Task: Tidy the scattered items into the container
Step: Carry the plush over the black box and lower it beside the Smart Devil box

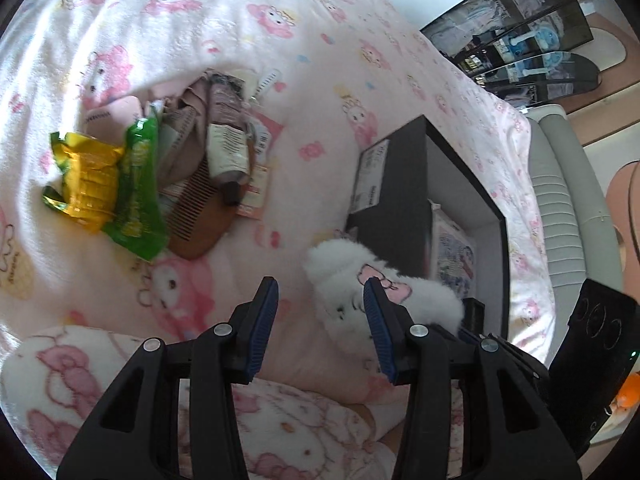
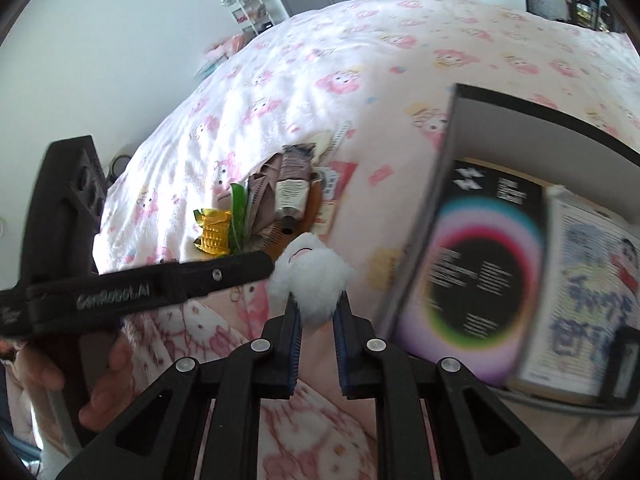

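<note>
R tool point(image 2: 316, 312) sits nearest the lens, pads pinching a white plush point(image 2: 310, 280) by its lower end; plush hangs clear of the bed point(image 2: 280, 80), just beside the box point(image 2: 460, 128). L tool point(image 1: 320, 308) is spread, nothing btwn its pads, aimed at the bed w/ the plush off to its right. Box is black, open-topped, already has a printed card and a booklet inside. The rest of the pile lies well apart on the bed: yellow pack point(image 1: 90, 184), green pack point(image 1: 138, 188), comb point(image 1: 196, 220), tube point(image 1: 228, 136). Step in hand looks like carry-to-box. Next move prob. calls for getting the plush over the rim, then spreading the pads; soft fur may snag on them.
</note>
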A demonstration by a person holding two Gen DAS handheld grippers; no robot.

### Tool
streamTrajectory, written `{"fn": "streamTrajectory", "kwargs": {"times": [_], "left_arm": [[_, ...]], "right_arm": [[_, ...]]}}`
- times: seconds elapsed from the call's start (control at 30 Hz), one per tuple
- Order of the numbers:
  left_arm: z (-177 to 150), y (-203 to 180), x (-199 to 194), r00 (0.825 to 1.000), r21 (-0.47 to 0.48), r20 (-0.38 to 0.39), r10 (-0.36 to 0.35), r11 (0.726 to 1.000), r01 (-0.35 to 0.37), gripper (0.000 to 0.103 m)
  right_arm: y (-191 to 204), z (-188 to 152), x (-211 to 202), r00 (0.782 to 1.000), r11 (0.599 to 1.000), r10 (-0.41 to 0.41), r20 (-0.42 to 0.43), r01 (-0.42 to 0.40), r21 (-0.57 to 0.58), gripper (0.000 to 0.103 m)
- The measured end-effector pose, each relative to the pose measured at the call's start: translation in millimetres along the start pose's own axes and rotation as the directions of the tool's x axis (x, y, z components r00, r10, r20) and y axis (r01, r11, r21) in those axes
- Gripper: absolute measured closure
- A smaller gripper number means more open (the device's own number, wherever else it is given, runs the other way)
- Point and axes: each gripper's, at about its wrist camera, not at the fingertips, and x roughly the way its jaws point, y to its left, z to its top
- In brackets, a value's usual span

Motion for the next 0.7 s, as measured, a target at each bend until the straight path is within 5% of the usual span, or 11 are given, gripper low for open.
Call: {"fn": "streamTrajectory", "kwargs": {"times": [0.3, 0.5, 0.7], "left_arm": [[-8, -31, 11, 0.982, 0.008, -0.035, -0.185, 0.983, 0.185, 0.052], [-15, -63, 22, 0.984, 0.066, -0.055, -0.168, 0.983, 0.172, 0.053], [-23, -90, 24, 0.991, 0.152, -0.059, -0.12, 0.98, 0.128, 0.064]], "right_arm": [[-43, -20, -48, 0.998, 0.996, 0.007, 0.055, -0.012, 0.086, 0.091], [-67, -28, -51, 0.998, 0.989, 0.009, 0.061, -0.017, 0.145, 0.091], [-74, -31, -52, 0.997, 0.988, 0.013, 0.078, -0.025, 0.152, 0.091]]}}
